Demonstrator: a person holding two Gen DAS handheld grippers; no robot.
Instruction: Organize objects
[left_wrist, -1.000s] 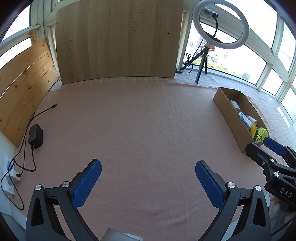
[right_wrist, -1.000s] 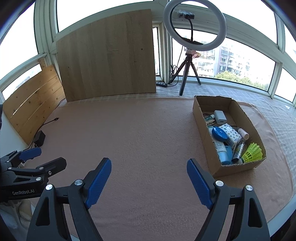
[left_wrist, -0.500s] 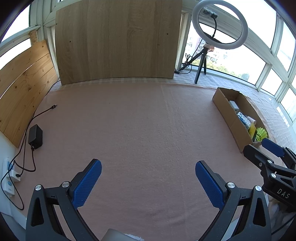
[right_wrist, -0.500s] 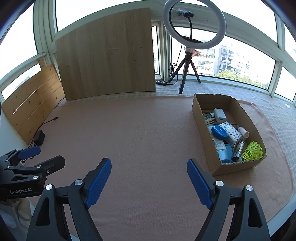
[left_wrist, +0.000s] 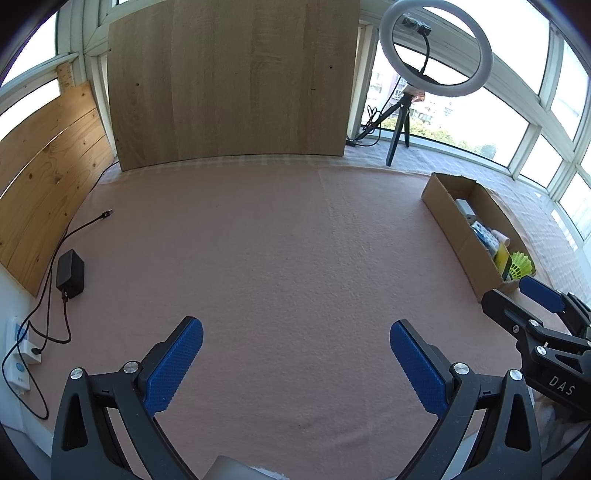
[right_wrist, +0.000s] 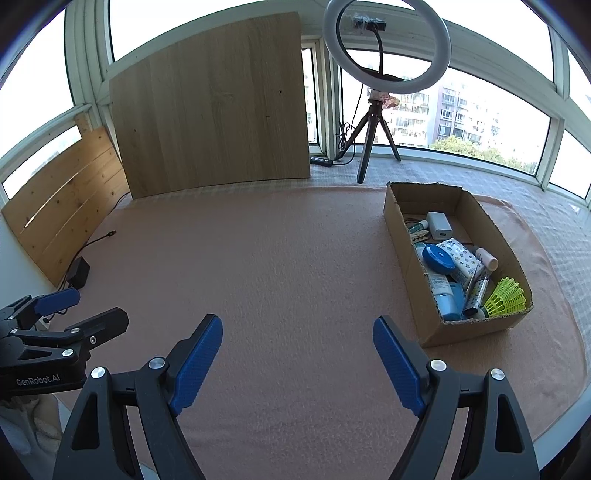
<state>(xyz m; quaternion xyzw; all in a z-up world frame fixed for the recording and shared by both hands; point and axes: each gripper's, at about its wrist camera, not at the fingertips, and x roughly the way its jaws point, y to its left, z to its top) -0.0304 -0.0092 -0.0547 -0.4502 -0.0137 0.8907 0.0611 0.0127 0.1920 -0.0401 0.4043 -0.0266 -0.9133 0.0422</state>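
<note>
A cardboard box (right_wrist: 404, 258) (left_wrist: 456, 236) stands at the right of the pink cloth. Inside it lie several items: a white charger (right_wrist: 439, 225), a blue round lid (right_wrist: 438, 259), a patterned pack (right_wrist: 463, 258), blue tubes (right_wrist: 447, 297) and a yellow-green shuttlecock (right_wrist: 506, 297) (left_wrist: 521, 265). My left gripper (left_wrist: 295, 336) hangs open over bare cloth, nothing between its blue pads. My right gripper (right_wrist: 297, 332) is open too, empty, with the box just right of its right finger. Each gripper shows at the edge of the other's view.
A wooden board (left_wrist: 232, 81) leans at the back and wooden planks (left_wrist: 40, 166) line the left. A ring light on a tripod (right_wrist: 384, 48) stands behind the box. A black adapter (left_wrist: 70, 273) with cables and a white power strip (left_wrist: 18, 354) lie at the left edge.
</note>
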